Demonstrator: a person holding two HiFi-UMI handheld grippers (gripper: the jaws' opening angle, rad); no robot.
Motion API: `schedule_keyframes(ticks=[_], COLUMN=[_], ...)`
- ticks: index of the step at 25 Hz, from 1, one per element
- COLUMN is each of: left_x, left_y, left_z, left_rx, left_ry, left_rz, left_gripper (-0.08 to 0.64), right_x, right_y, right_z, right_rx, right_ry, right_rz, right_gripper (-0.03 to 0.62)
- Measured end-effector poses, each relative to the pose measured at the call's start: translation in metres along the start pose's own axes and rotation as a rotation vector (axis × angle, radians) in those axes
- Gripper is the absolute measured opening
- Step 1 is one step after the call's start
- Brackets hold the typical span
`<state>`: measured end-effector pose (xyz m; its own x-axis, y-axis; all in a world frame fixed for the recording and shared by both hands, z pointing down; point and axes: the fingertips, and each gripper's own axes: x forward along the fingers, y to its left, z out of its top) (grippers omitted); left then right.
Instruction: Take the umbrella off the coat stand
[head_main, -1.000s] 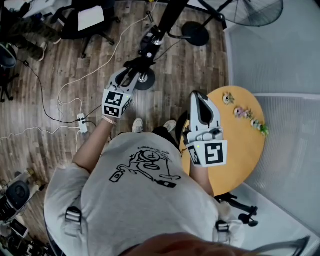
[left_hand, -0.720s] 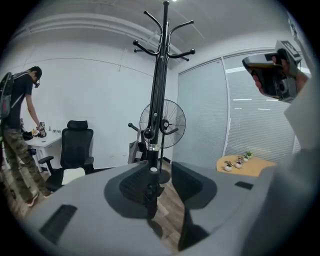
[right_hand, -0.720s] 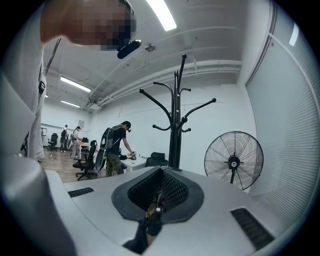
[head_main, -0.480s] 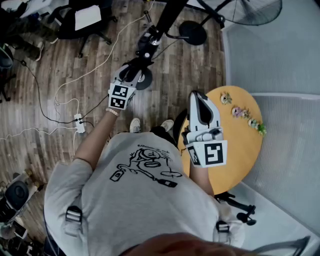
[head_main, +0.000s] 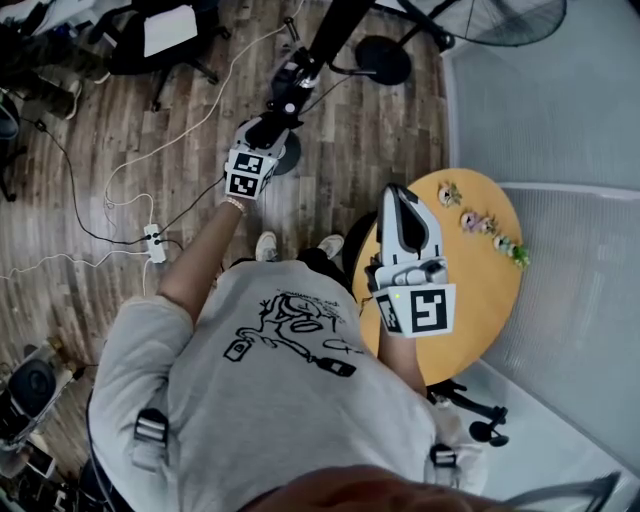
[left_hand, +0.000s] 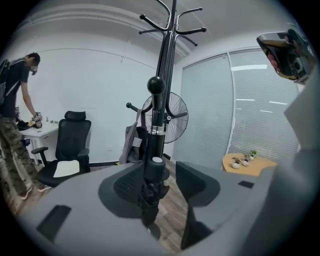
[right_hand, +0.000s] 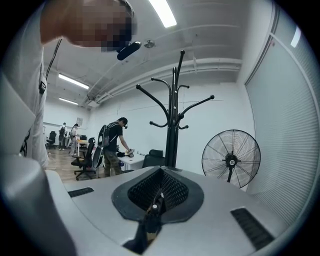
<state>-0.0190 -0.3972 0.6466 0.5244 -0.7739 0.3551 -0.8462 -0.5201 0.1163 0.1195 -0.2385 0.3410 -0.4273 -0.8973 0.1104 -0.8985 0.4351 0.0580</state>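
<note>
The black coat stand (left_hand: 168, 55) rises straight ahead of my left gripper (left_hand: 167, 182), its pole (head_main: 335, 25) slanting to a round base (head_main: 292, 160) in the head view. A folded black umbrella (left_hand: 150, 192) hangs against the pole, below a round knob (left_hand: 156, 84). It lies between the left jaws, which are opening; it sits close to the left pad, with a gap to the right pad. In the head view the left gripper (head_main: 266, 133) is low by the stand's base. My right gripper (head_main: 398, 192) is shut and holds nothing, hovering over the table's edge.
A round wooden table (head_main: 480, 300) with small potted plants (head_main: 490, 225) stands at the right by a glass wall. A floor fan (head_main: 495, 20) is behind the stand. An office chair (head_main: 165, 40), cables and a power strip (head_main: 153, 243) lie left. A person (left_hand: 15, 100) bends over a desk.
My left gripper has moved away from my body and lower, closer to the coat stand's pole and base. The right gripper has stayed where it was.
</note>
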Motion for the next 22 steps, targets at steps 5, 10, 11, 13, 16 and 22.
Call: schedule_keyframes(ticks=[5,10,11,13,16,22], left_x=[0.023,0.040,0.044,0.051,0.062,0.077], left_y=[0.003,0.006,0.007,0.006,0.005,0.010], left_z=[-0.009,-0.015,-0.015,-0.016,-0.018,-0.028], left_rx=[0.012,0.035,0.045,0.057,0.065,0.067], left_ry=[0.033,0.054,0.056,0.064,0.083,0.124], left_rz=[-0.005,-0.005,-0.007,-0.015,-0.025,0.005], left_gripper=[0.216,0.230,0.230,0.235,0.241,0.244], right_x=[-0.001,-0.002,-0.002,-0.002,-0.004,-0.007], right_y=[-0.005,-0.010,-0.010,-0.011,-0.015,-0.020], right_z=[-0.004,-0.006,-0.006,-0.006,-0.007,-0.011], right_rx=[0.004,0.007,0.007,0.007,0.010,0.012], right_ry=[0.009,0.017,0.018,0.021,0.024,0.029], right_rz=[-0.011,-0.022,-0.024,-0.030,-0.041,-0.065], right_gripper=[0.015,0.015,0.015,0.015,0.015,0.015])
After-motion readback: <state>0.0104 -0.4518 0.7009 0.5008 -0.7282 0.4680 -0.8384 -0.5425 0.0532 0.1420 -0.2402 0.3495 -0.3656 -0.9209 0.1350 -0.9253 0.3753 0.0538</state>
